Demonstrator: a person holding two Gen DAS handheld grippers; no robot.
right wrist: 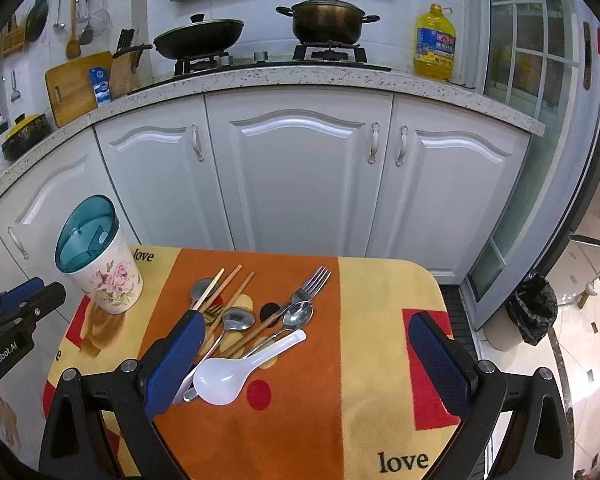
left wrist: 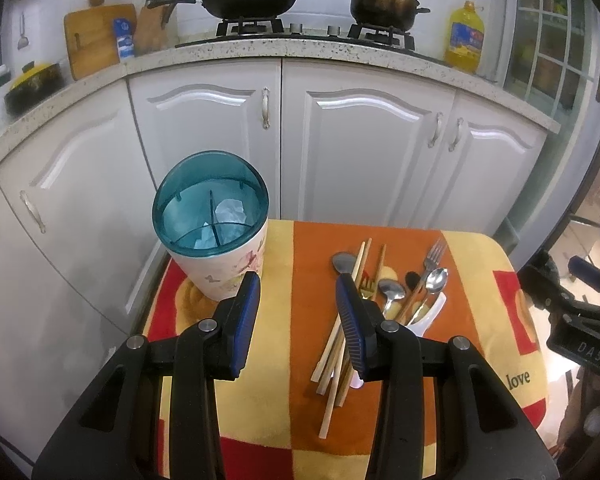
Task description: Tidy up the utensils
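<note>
A pile of utensils lies on the orange stripe of the table cloth: wooden chopsticks (left wrist: 334, 344), metal spoons (left wrist: 436, 280), a fork (right wrist: 312, 284) and a white plastic spoon (right wrist: 236, 372). A floral utensil holder (left wrist: 216, 232) with a teal divided top stands at the table's far left; it also shows in the right wrist view (right wrist: 100, 260). My left gripper (left wrist: 298, 292) is open and empty, above the cloth between holder and pile. My right gripper (right wrist: 304, 328) is open wide and empty, above the near right of the pile.
The small table (right wrist: 380, 300) stands in front of white kitchen cabinets (right wrist: 300, 180). The counter above holds a stove with a wok and a pot, an oil bottle (right wrist: 434, 42) and cutting boards. A black bin bag (right wrist: 532, 308) sits on the floor at right.
</note>
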